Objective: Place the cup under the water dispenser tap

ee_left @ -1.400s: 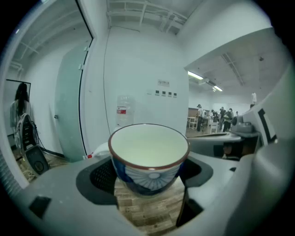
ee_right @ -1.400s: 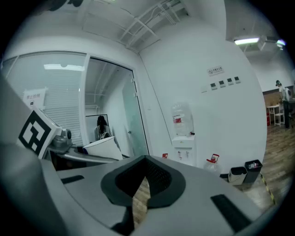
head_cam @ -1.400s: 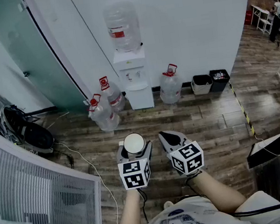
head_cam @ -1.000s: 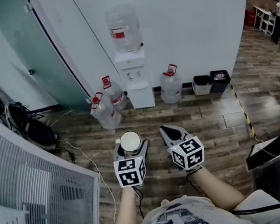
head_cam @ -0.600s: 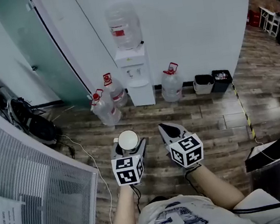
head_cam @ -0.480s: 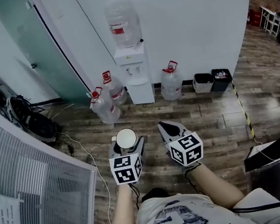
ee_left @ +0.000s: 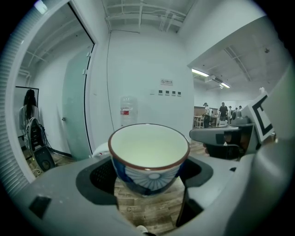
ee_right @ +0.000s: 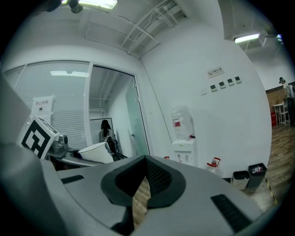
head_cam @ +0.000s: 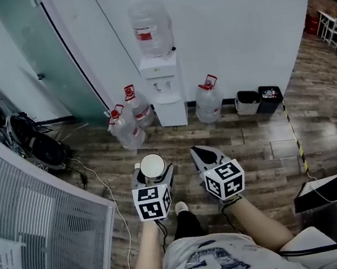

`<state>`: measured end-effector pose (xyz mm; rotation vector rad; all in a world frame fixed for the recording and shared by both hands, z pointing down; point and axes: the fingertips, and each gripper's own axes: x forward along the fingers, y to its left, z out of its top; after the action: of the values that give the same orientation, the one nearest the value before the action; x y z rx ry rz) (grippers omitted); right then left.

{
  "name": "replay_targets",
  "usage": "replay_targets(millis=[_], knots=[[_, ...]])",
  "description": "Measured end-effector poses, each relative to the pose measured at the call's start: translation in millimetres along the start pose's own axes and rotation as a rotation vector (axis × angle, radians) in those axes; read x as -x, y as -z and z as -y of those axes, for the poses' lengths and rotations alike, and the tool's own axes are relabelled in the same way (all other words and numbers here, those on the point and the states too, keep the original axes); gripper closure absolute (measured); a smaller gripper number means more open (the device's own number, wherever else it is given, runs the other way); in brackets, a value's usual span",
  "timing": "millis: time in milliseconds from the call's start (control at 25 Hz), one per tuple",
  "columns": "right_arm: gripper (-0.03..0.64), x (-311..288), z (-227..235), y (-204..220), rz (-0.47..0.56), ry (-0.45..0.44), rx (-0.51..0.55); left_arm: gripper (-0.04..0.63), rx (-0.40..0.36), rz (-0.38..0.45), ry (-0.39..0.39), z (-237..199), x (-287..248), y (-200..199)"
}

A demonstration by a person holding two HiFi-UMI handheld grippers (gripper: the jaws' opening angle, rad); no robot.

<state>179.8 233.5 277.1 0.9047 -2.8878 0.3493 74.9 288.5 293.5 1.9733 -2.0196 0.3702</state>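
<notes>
The wooden floor [head_cam: 251, 144] runs up to a white wall, and against that wall stands the water dispenser [head_cam: 167, 100], an inverted bottle [head_cam: 151, 26] on its top. Spare jugs [head_cam: 209, 101] sit on the floor on either side of it. The person stands well back from it, both tools held out in front.

The left hand-held gripper [head_cam: 154, 175] is clamped on the cup [ee_left: 148, 152], a blue-patterned bowl-shaped cup that sits upright and empty between the jaws. The right hand-held gripper [head_cam: 205, 155] rides beside it, jaws together on nothing.

This looks like the carrying step: the cup is gripped but well apart from the taps [head_cam: 162, 88]. The next move calls for walking closer, lowering the cup level into the recess below the taps, and only then letting the jaws part.
</notes>
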Motion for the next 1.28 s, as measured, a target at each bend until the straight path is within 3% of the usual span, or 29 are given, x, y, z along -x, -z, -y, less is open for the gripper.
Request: replay_targets(millis=[360, 1000, 1280], knots=[[0.597, -82.6, 24.8, -11.6, -0.017, 0.034, 0.003, 0.164, -0.004, -0.018, 0.037, -54.3, -70.8, -21.7], [0.597, -279.1, 49.5, -35.9, -0.101, 0.095, 0.005, 0.164, -0.013, -0.045, 0.125, -189.0, -201.7, -75.5], [0.597, -318.6, 65.7, -40.1, -0.097, 0.129, -0.004, 0.164, -0.006, -0.051, 0.137, -218.5, -241.0, -85.9]])
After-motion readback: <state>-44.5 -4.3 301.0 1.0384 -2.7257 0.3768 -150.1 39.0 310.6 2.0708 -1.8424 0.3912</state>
